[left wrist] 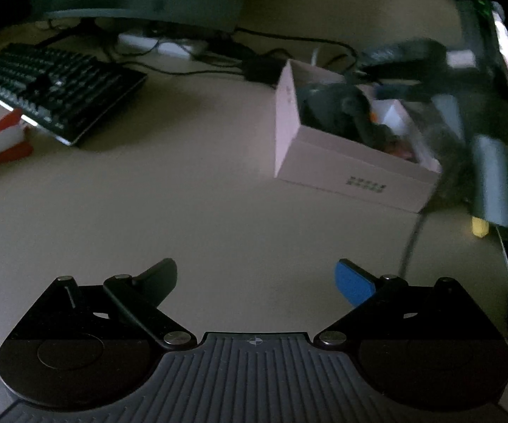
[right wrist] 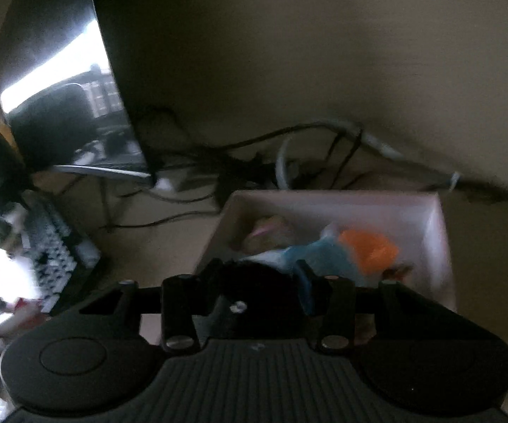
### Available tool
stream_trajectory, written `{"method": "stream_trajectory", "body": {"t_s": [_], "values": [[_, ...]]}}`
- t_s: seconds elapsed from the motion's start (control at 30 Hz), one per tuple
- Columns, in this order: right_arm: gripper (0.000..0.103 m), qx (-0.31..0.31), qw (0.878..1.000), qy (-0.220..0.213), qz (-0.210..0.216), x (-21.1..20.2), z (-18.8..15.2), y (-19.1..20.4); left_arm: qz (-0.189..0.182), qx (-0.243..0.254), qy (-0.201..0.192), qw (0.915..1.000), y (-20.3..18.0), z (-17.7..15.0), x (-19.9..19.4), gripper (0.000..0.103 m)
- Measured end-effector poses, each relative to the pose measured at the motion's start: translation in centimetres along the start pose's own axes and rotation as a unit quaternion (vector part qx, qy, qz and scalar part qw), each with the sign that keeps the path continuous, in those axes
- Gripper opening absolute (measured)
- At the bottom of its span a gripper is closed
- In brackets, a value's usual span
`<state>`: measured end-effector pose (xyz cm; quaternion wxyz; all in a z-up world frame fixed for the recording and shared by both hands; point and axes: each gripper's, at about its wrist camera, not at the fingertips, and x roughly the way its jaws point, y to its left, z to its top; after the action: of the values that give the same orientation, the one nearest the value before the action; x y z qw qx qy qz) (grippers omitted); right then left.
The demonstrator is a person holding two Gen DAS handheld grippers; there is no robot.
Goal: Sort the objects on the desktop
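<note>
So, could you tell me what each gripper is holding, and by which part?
The left gripper is open and empty. The right gripper is closed on a dark object over the white box; the object and grip point cannot be made out.

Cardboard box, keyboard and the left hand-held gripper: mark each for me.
cardboard box [left wrist: 345,167], left wrist view, on its near side wall.
keyboard [left wrist: 60,84], left wrist view, on the middle of the keys.
left hand-held gripper [left wrist: 257,278], left wrist view, midway between its open fingertips.

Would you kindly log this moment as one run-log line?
left gripper: open, empty, over desk | right gripper: shut on black object, above white box | box: holds orange item
</note>
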<state>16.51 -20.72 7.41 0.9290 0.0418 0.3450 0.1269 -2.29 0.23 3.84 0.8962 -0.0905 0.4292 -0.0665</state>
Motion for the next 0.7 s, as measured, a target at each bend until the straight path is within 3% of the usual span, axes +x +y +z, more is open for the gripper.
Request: {"method": "stream_trajectory", "body": {"t_s": [0.07,0.13,0.17,0.27,0.37,0.43,0.57,0.67,0.7], "values": [[0.044,-0.033,0.998,-0.015,-0.059,-1.2,-0.4,-0.3,-0.003,-0.002,0.003,1.0,0.1,0.0,0.2,0.099],[0.044,-0.03,0.996,-0.027,-0.085,-3.5,-1.0,-1.5,-0.011,0.002,0.002,0.9999,-0.3,0.1,0.5,0.099],[0.046,-0.012,0.995,-0.033,-0.094,-4.9,-1.5,-2.4,-0.015,0.006,0.001,0.9999,-0.6,0.2,0.6,0.099],[0.066,0.04,0.989,-0.058,-0.134,-9.3,-3.6,-4.6,-0.032,0.025,-0.005,0.9992,-1.8,0.7,1.3,0.099],[0.066,0.039,0.982,-0.064,-0.171,-12.5,-6.6,-5.5,-0.042,0.047,-0.016,0.9979,-3.0,1.6,1.9,0.099],[0.065,0.03,0.98,-0.052,-0.189,-13.8,-8.8,-5.7,-0.048,0.058,-0.026,0.9968,-3.9,2.2,2.1,0.099],[0.043,0.007,0.978,-0.021,-0.207,-14.8,-12.2,-5.9,-0.057,0.069,-0.036,0.9953,-5.2,2.9,2.0,0.099],[0.043,0.036,0.971,-0.017,-0.238,-14.0,-12.6,-7.4,-0.06,0.078,-0.029,0.9947,-5.8,2.7,2.1,0.099],[0.043,0.036,0.962,-0.021,-0.268,-13.4,-12.6,-7.8,-0.061,0.082,-0.027,0.9944,-6.0,2.6,2.1,0.099]]}}
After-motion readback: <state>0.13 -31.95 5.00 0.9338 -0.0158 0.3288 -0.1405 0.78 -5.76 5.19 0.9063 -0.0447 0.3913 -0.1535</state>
